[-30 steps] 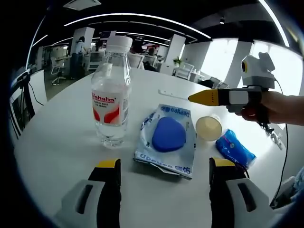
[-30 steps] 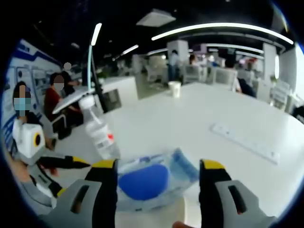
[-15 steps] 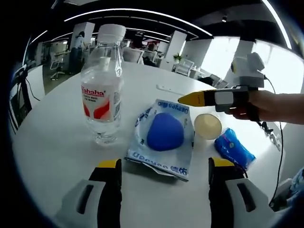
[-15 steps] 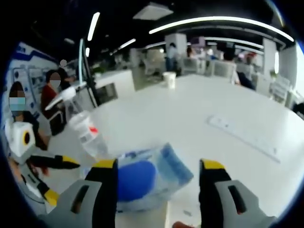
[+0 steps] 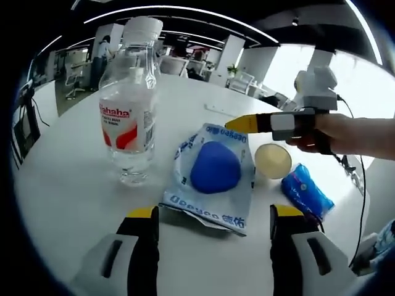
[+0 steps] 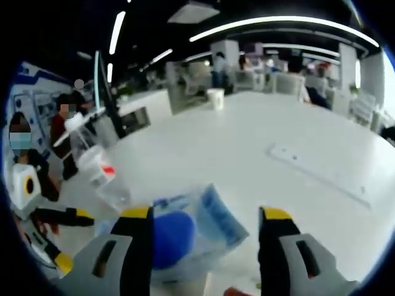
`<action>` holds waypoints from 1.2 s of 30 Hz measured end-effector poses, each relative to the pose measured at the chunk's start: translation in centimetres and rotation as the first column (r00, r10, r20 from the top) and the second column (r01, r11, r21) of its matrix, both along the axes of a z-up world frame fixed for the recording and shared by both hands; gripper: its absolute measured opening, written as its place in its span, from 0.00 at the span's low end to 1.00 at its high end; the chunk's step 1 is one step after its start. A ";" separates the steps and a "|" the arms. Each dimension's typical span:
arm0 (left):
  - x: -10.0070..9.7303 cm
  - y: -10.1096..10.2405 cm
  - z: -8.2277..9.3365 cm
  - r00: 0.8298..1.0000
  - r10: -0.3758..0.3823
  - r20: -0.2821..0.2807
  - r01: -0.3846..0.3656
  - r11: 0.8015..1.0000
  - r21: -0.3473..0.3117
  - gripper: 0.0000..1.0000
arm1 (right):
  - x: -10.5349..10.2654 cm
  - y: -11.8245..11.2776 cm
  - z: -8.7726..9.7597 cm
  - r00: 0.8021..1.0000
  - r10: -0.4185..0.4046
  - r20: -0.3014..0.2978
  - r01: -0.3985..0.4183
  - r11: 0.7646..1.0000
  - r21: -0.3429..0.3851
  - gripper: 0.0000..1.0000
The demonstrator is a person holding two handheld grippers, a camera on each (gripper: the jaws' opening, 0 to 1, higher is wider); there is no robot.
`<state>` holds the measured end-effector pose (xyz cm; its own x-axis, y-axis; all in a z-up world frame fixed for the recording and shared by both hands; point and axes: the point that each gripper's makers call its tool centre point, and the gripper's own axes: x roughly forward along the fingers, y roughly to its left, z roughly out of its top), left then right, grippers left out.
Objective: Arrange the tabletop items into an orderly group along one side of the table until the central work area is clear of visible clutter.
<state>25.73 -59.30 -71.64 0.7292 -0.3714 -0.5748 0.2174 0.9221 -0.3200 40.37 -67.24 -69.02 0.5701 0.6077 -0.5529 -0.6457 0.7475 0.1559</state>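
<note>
Change over the last second is small: the right gripper (image 5: 247, 123) has slid in over the far edge of the clear plastic pouch with the blue pad (image 5: 213, 172), so grouping hasn't started. Its jaws look pressed together from the left gripper view, but spread in its own. Left gripper (image 5: 213, 216) hangs spread just short of the pouch. Clear water bottle with red label (image 5: 128, 117), paper cup (image 5: 273, 160) and blue packet (image 5: 307, 192) sit mid-table (image 5: 68, 185).

So in the left gripper view the water bottle (image 5: 129, 111) stands upper left on the table (image 5: 68, 185), the packet (image 5: 213, 176) lies flat mid-frame to its right, then the paper cup (image 5: 273, 160) and the small pouch (image 5: 307, 192) further right.
</note>
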 end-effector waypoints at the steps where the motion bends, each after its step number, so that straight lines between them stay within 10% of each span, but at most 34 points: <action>1: 0.0 -0.1 -0.1 1.000 0.002 -0.005 -0.002 1.000 -0.004 0.71 | 0.1 0.0 -0.3 1.000 0.001 -0.006 -0.001 1.000 0.001 0.65; 15: 0.6 0.1 -1.0 0.998 0.030 -0.049 -0.031 0.999 -0.020 0.65 | 0.5 0.0 -1.7 0.999 -0.004 -0.054 0.004 1.000 -0.008 0.56; 27: 1.0 0.3 -1.4 0.998 0.001 -0.062 0.002 0.999 0.045 0.44 | 0.7 -1.5 -2.8 0.998 0.001 -0.056 -0.007 0.995 -0.103 0.11; 36: 1.1 0.9 -1.7 0.997 -0.011 -0.079 0.018 0.997 0.079 0.21 | 0.1 -1.2 -3.1 0.995 0.020 -0.101 -0.029 0.995 -0.092 0.00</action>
